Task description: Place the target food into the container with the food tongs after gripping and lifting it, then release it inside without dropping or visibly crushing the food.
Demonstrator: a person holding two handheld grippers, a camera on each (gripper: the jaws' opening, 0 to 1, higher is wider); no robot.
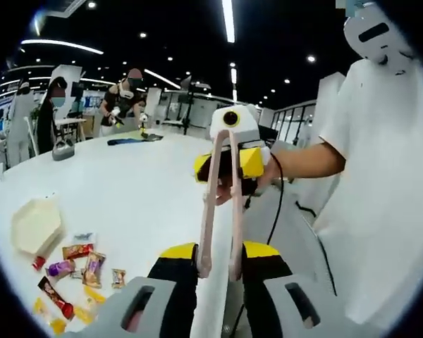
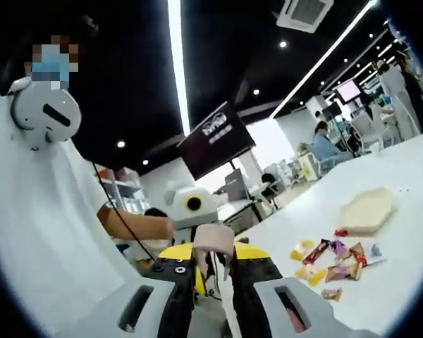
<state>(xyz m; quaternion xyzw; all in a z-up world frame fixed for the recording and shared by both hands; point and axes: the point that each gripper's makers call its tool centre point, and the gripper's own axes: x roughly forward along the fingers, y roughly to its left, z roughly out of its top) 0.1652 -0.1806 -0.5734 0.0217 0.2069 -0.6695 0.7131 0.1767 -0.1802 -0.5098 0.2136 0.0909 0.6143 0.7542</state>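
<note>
Beige food tongs (image 1: 220, 211) hang in the air between my two grippers, above the white table's edge. In the left gripper view my left gripper (image 1: 218, 252) is shut on the tongs' two spread arms near their tips. My right gripper (image 1: 229, 162) faces it from further on and clamps the joined end. In the right gripper view that joined end (image 2: 215, 243) sits between my right gripper's (image 2: 213, 256) yellow pads. Several wrapped snacks (image 1: 77, 271) (image 2: 335, 257) lie on the table, beside a shallow beige hexagonal container (image 1: 35, 224) (image 2: 366, 209).
The white table (image 1: 141, 190) runs far back, with a black item (image 1: 132, 140) on it. The person in a white shirt (image 1: 388, 176) who holds the grippers stands close at the table's edge. Other people work at the far side (image 1: 123, 98).
</note>
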